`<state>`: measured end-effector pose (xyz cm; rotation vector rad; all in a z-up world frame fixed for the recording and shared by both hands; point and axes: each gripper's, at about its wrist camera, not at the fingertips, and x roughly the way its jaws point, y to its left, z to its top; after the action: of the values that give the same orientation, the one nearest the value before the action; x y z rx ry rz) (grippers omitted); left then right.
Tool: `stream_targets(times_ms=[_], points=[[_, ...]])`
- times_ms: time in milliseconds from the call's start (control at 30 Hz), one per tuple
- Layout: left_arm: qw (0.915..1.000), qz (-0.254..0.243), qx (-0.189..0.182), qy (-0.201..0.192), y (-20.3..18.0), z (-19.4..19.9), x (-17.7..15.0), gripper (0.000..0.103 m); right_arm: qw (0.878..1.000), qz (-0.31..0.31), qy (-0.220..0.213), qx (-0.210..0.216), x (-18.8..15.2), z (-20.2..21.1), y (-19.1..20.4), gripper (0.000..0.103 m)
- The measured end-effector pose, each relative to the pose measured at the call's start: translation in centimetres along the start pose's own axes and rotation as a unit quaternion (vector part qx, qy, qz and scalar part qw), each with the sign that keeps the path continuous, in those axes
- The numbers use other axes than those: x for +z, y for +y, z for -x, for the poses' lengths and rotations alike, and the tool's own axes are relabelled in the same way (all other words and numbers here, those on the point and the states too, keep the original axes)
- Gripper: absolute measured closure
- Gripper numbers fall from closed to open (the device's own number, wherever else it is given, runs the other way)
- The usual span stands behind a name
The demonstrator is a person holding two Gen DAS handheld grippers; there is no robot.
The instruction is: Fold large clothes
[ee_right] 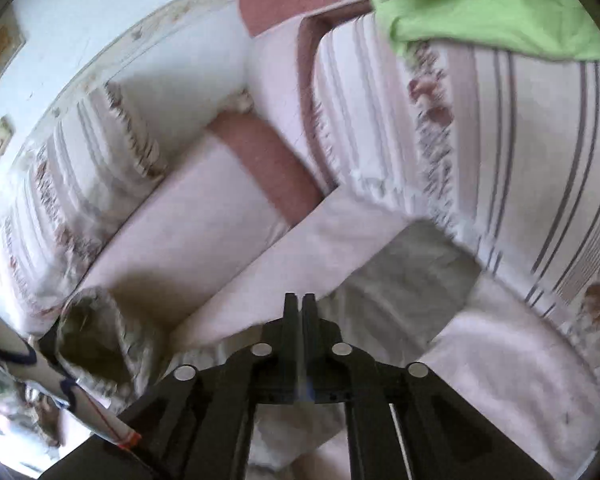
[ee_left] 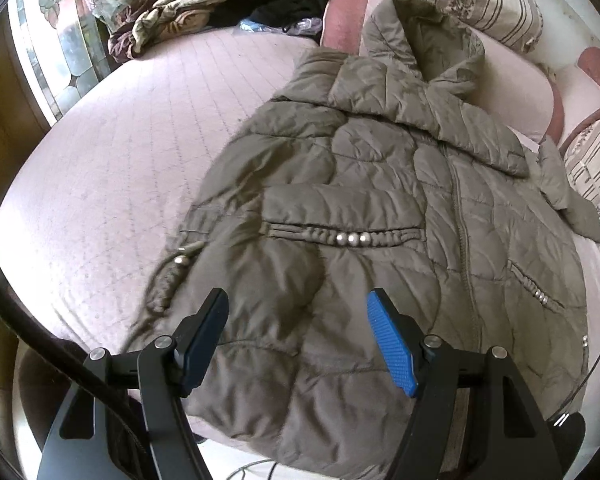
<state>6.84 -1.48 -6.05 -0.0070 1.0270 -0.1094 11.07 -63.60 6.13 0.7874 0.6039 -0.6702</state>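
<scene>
Jacket lies on bed; left jaws apart, right jaws closed, empty.

Soft daylight fills both views, brightest at the window left of the bed, where the glass glares white. The jacket is fairly sharp, smeared only along its left edge. The right wrist view is washed out and motion-blurred across the striped pillows. Both views bulge, with dark corners.
</scene>
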Motion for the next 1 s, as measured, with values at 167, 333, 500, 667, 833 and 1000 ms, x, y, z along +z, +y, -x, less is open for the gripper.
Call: stream_targets(times_ms=[167, 333, 500, 667, 833, 1000], points=[[0.9999, -0.005, 0.007, -0.009, 1.3, 0.4, -0.4, 0.032, 0.998, -0.046, 0.019, -0.029, -3.8, -1.9, -4.4, 0.034], [0.9999, 0.007, 0.004, 0.015, 1.5, -1.1, 0.0, 0.032, 0.988, -0.139, 0.053, -0.039, -7.4, -4.5, -13.0, 0.036], [0.9995, 0.002, 0.011, 0.031, 0.0, -2.8, 0.9, 0.032, 0.977, -0.201, 0.059, -0.03, -8.2, -7.9, -19.0, 0.042], [0.9986, -0.009, 0.037, 0.037, -2.0, -4.3, 2.0, 0.032, 0.978, -0.205, 0.048, 0.008, -6.2, -12.3, -20.6, 0.045], [0.9971, -0.016, 0.058, 0.047, -3.4, -5.6, 2.8, 0.032, 0.981, -0.19, 0.03, 0.018, -3.4, -15.6, -19.7, 0.045], [0.9961, -0.022, 0.069, 0.05, -4.0, -6.0, 2.8, 0.032, 0.979, -0.197, 0.047, 0.001, -1.7, -16.6, -19.8, 0.091]])
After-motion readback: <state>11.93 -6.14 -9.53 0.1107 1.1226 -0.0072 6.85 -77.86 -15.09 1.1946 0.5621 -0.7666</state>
